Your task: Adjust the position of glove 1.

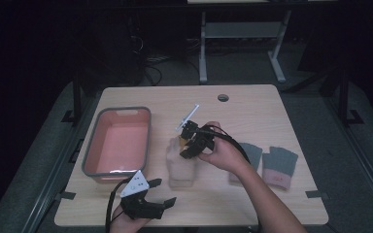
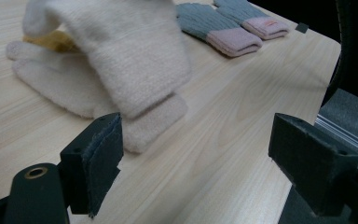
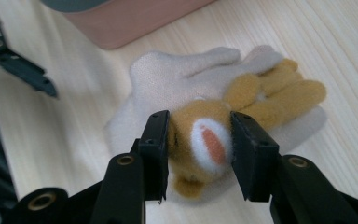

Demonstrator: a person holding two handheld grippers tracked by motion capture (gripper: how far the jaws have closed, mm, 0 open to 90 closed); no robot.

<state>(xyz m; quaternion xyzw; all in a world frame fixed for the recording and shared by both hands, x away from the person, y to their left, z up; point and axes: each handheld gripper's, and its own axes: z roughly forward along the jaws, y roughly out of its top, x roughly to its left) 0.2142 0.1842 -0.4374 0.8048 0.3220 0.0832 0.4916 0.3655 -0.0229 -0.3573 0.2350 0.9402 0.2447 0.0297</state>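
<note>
My right gripper (image 1: 190,141) (image 3: 199,135) is shut on a tan plush patch with a white and orange spot (image 3: 204,140). The patch belongs to a cream glove (image 1: 181,162) (image 2: 130,56), which hangs lifted just above the table. A second cream glove (image 2: 58,88) (image 3: 177,79) lies flat under it. My left gripper (image 1: 164,191) (image 2: 196,144) rests near the table's front edge with its jaws wide apart and nothing between them; the cream gloves lie a short way beyond it.
A pink tub with a grey rim (image 1: 90,145) (image 3: 121,23) stands at the left, with nothing visible inside. A pair of grey gloves with pink cuffs (image 1: 279,167) (image 2: 219,28) lies at the right, partly behind the right hand. The wooden table (image 1: 252,107) has a cable hole at the back.
</note>
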